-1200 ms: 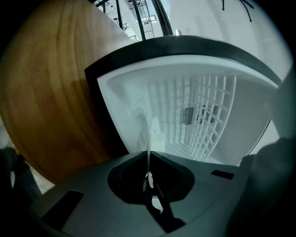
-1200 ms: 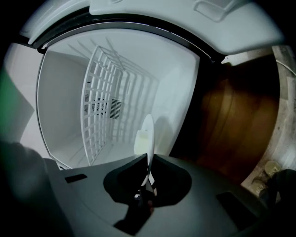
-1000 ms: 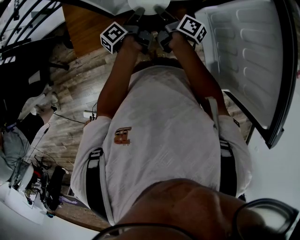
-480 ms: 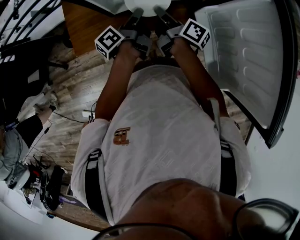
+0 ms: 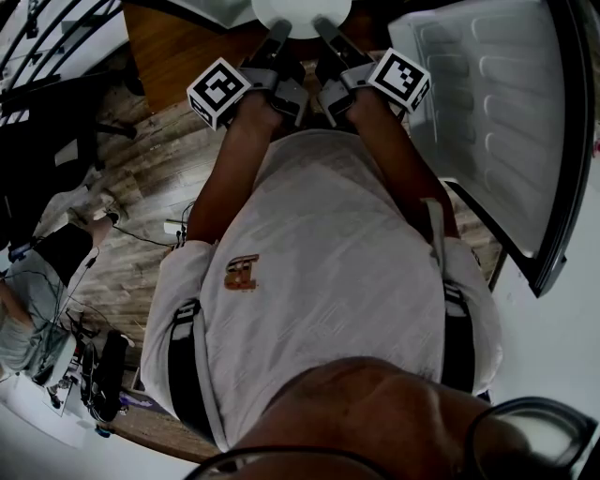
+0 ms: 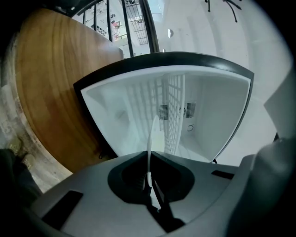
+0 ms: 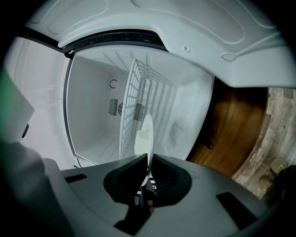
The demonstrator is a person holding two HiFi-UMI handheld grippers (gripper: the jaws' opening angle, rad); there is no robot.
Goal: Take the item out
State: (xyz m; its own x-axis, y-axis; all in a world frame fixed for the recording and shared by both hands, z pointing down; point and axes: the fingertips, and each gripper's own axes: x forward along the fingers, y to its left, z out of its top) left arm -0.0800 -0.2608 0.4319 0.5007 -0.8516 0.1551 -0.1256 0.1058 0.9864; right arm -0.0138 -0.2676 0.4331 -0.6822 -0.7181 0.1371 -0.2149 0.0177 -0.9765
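A white plate [image 5: 300,13] hangs between both grippers, in front of an open fridge [image 6: 208,115]. The left gripper [image 6: 149,172] and right gripper [image 7: 147,178] pinch opposite rims. It is probably stiff, slick and breakable, so grip the rims firmly.

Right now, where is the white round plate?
Top centre in head view, the white round plate is gripped by its rim between the left gripper and right gripper, facing the open white fridge.

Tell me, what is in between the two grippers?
A white plate. In the head view it reaches from the left gripper to the right gripper, and each gripper is shut on its rim.
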